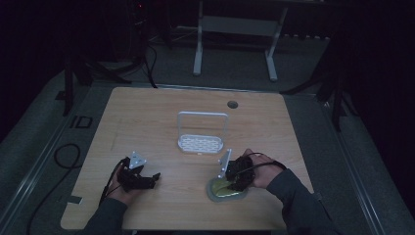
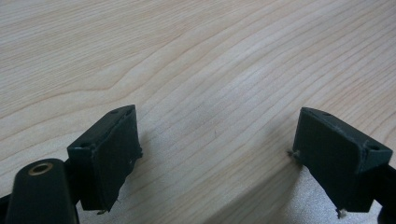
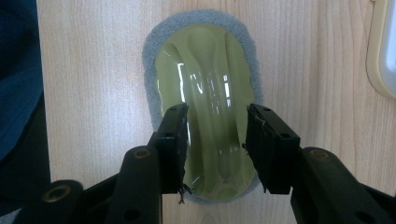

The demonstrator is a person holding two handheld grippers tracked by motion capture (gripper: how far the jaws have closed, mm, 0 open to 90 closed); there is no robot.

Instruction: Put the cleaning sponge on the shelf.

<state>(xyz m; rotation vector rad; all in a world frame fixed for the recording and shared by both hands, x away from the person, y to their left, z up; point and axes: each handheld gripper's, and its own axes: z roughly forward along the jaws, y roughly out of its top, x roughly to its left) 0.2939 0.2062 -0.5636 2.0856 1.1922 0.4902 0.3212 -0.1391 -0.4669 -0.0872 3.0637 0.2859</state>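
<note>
With your right hand-held gripper (image 3: 216,140) half-closed astride the sponge (image 3: 205,93), not yet clamped, close fully, then lift off the worktop (image 3: 93,93).

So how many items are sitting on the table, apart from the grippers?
2. A white rack stands mid-table, and a green scrubber with a grey pad lies near the front right edge, under the right gripper, whose jaws straddle its ridge.

two black grippers, left (image 1: 155,177) and right (image 1: 234,185), with grey three-cornered plates, black cables; dark sleeves (image 1: 293,198) on both arms.
</note>
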